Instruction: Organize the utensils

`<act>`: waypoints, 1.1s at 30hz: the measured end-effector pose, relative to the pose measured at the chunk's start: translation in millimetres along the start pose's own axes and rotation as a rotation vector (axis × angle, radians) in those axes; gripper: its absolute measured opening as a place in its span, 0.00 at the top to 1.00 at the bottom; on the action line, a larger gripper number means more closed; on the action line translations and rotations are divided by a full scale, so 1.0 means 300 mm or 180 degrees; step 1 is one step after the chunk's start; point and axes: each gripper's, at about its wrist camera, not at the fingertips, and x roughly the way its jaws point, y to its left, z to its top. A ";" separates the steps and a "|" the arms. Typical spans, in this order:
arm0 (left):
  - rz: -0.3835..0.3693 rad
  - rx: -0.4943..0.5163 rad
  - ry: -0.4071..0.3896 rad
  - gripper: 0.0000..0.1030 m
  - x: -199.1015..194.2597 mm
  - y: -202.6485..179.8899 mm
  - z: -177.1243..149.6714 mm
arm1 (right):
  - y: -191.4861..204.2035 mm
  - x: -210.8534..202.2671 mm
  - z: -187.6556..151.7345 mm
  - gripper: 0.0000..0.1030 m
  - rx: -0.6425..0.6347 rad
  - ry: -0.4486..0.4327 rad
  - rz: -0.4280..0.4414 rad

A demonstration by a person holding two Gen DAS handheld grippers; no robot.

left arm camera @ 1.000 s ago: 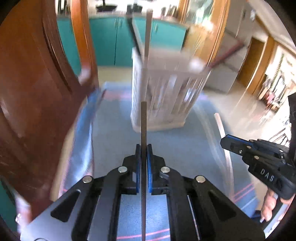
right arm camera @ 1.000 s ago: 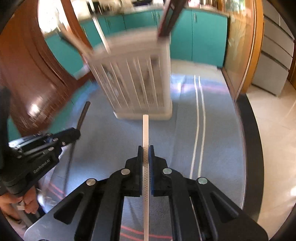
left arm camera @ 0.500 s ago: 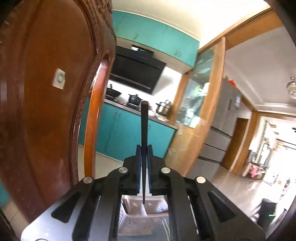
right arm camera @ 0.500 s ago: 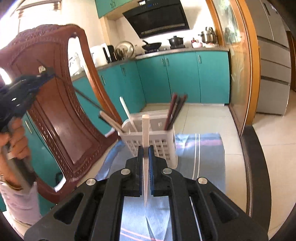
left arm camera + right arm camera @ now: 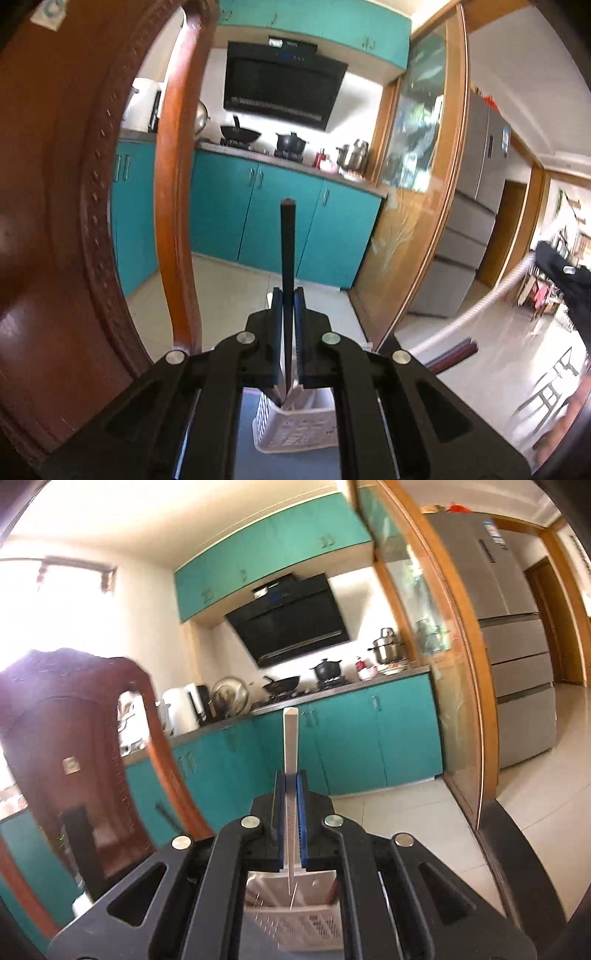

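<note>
My left gripper [image 5: 287,295] is shut on a dark chopstick [image 5: 287,258] that stands upright, its lower tip over the white slotted utensil basket [image 5: 295,428] seen below between the arms. My right gripper [image 5: 291,779] is shut on a white chopstick [image 5: 290,746], also upright, its tip above the same basket [image 5: 295,919]. In the left wrist view the right gripper [image 5: 565,273] shows at the right edge with the white chopstick [image 5: 480,306] slanting down toward the basket. Dark red chopsticks [image 5: 454,354] stick out of the basket.
A carved wooden chair back [image 5: 74,221] stands close on the left, also in the right wrist view [image 5: 74,746]. Teal kitchen cabinets [image 5: 351,738], a glass door frame [image 5: 424,184] and a fridge [image 5: 517,627] lie beyond. The basket stands on blue cloth [image 5: 306,465].
Both grippers have tilted up from the table and risen, each holding its chopstick, and now hang over the basket with the tips pointing down into it.
</note>
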 end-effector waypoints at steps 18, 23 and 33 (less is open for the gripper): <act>0.0163 0.0197 -0.0128 0.54 -0.100 -0.005 -0.060 | 0.033 0.122 -0.168 0.63 -0.0257 0.0296 -0.0177; 0.0236 0.0371 -0.0141 0.41 -0.145 -0.007 -0.112 | 0.032 -0.013 -0.145 0.32 -0.0236 0.0107 -0.0151; 0.0461 0.0566 -0.0072 0.17 -0.251 0.017 -0.329 | -0.052 -0.180 -0.447 0.03 -0.0514 0.0683 -0.0464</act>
